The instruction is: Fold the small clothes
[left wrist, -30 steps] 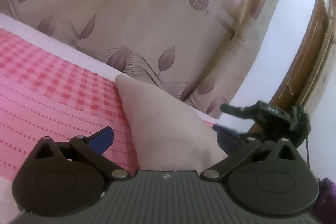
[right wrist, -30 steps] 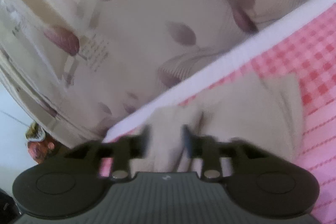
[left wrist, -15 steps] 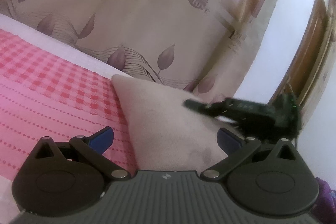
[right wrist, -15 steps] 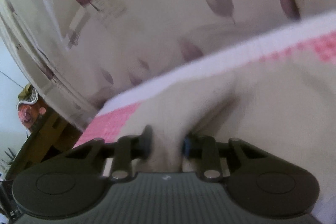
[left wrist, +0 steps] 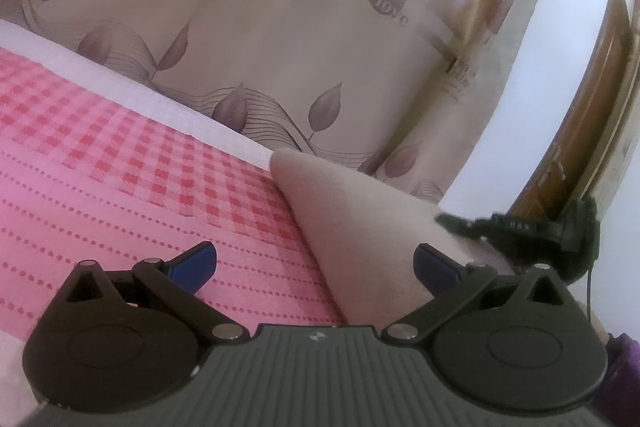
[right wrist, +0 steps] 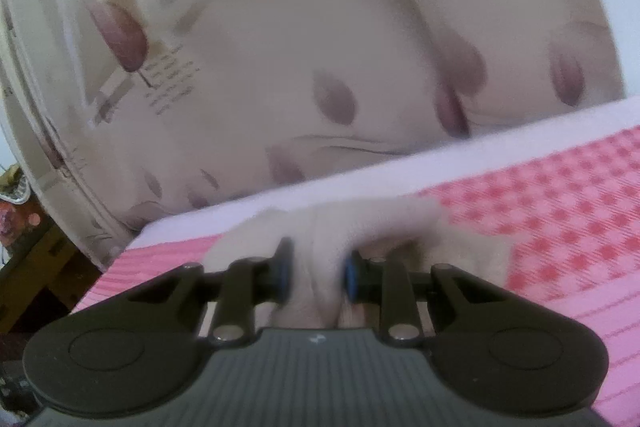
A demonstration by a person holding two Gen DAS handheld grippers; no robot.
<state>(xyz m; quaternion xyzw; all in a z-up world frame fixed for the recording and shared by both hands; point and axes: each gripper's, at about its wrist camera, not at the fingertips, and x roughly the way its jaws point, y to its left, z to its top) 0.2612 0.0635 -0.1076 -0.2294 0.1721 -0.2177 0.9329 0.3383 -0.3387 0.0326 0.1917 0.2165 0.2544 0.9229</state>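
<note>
A beige garment [left wrist: 360, 223] lies on the pink checked bedspread [left wrist: 120, 163], its far corner pointing at the bed's edge. My left gripper [left wrist: 314, 263] hovers low over its near part, open, blue pads wide apart with cloth and bedspread between them, not gripped. At the right in the left wrist view, my right gripper [left wrist: 452, 223] reaches onto the garment's edge. In the right wrist view the right gripper [right wrist: 318, 271] is closing, and its blue-rimmed pads pinch a bunched fold of the garment [right wrist: 384, 223].
A beige curtain [left wrist: 320, 39] with leaf prints and lettering hangs just behind the bed. A white mattress edge [left wrist: 132, 83] runs along the far side. A wooden door [left wrist: 592, 115] stands at the right, and dark furniture [right wrist: 24, 267] beside the bed.
The right gripper's jaws have narrowed onto a fold of the garment and it has swung and rolled with the cloth. The garment's far corner has shifted right. The left gripper has held still.
</note>
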